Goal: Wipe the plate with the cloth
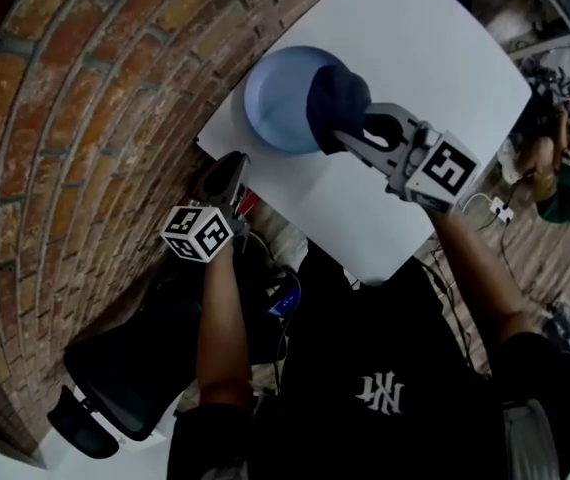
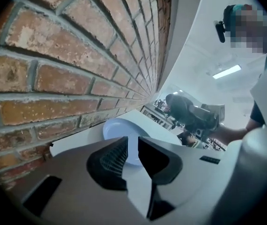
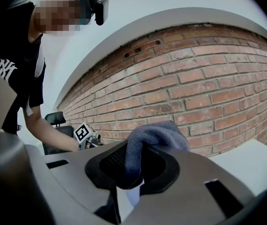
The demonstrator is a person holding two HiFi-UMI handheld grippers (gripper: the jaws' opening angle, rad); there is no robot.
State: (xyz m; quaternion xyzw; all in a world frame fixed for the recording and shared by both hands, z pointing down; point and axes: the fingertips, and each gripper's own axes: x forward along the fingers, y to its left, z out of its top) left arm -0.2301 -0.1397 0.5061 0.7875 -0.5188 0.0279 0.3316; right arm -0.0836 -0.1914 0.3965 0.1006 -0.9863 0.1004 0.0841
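Note:
A light blue plate (image 1: pixel 277 100) sits on the white table (image 1: pixel 435 58) near its left corner, close to the brick wall. A dark blue cloth (image 1: pixel 337 100) is bunched over the plate's right side, and my right gripper (image 1: pixel 350 136) is shut on it. In the right gripper view the cloth (image 3: pixel 154 135) folds up out of the clamped jaws. My left gripper (image 1: pixel 229 180) hangs just off the table's corner, short of the plate. Its jaws stand slightly apart with nothing between them. In the left gripper view the plate (image 2: pixel 117 128) shows through that gap.
A red brick wall (image 1: pixel 85 88) runs along the table's left side. A black office chair (image 1: pixel 115 378) stands below the left arm. Cables and a blue item (image 1: pixel 283 298) lie under the table's near corner. Another person (image 1: pixel 565 168) sits at the far right.

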